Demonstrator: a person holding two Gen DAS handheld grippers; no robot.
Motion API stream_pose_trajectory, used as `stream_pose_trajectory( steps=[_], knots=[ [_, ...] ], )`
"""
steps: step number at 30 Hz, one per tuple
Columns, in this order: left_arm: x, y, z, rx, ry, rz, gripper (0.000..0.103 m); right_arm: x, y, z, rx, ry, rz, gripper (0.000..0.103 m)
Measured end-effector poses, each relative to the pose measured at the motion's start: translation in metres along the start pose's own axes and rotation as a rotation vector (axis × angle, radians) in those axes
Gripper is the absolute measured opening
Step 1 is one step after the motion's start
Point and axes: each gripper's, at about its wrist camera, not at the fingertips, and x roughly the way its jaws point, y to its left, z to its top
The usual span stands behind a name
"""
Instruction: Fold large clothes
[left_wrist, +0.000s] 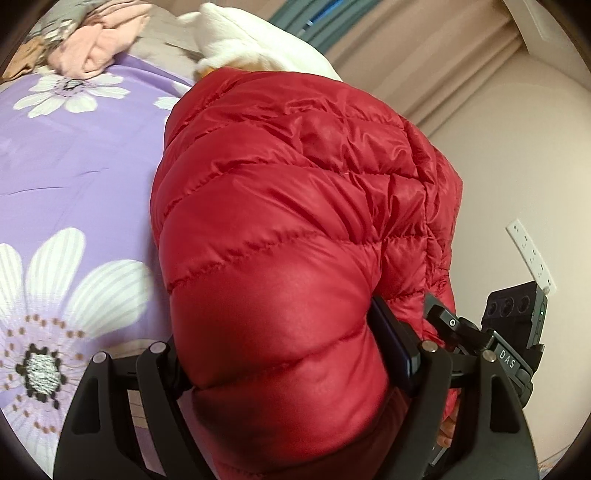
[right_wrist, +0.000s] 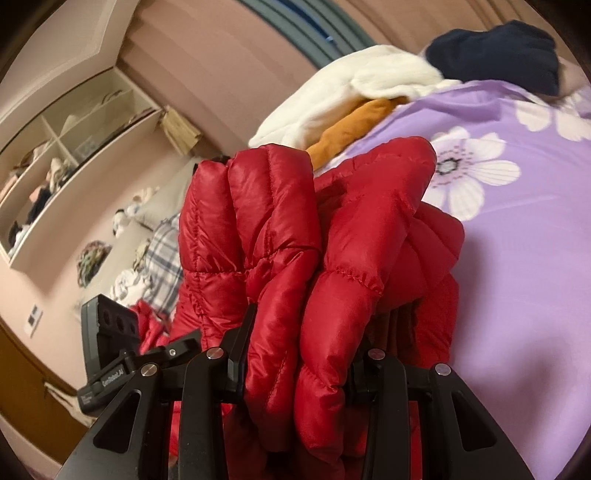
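Red quilted jacket (left_wrist: 295, 221), one, clamped in two tongs, left (left_wrist: 288, 354), right (right_wrist: 299, 354)

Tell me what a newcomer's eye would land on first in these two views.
The glossy red quilted down jacket dominates both views, bunched between the fingers of the left claw and the right claw, each shut on a thick fold. Under it spreads the lilac bedspread with large white daisies. At its far edge sits a heap of other clothes: a fluffy white garment over a mustard-orange one.
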Motion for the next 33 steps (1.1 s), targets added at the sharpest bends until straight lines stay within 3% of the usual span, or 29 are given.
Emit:
stream_pose_trajectory(
  steps=[19, 33],
  knots=[
    [-0.034, 0.047, 0.024, -0.069, -0.074, 0.057, 0.081, 0.074, 0.042, 0.014, -0.075, 0.058, 0.046, 0.039],
    [-0.025, 0.061, 0.024, -0.091, -0.055, 0.101, 0.081, 0.104, 0.033, 0.011, -0.051, 0.089, 0.029, 0.039]
  ],
)
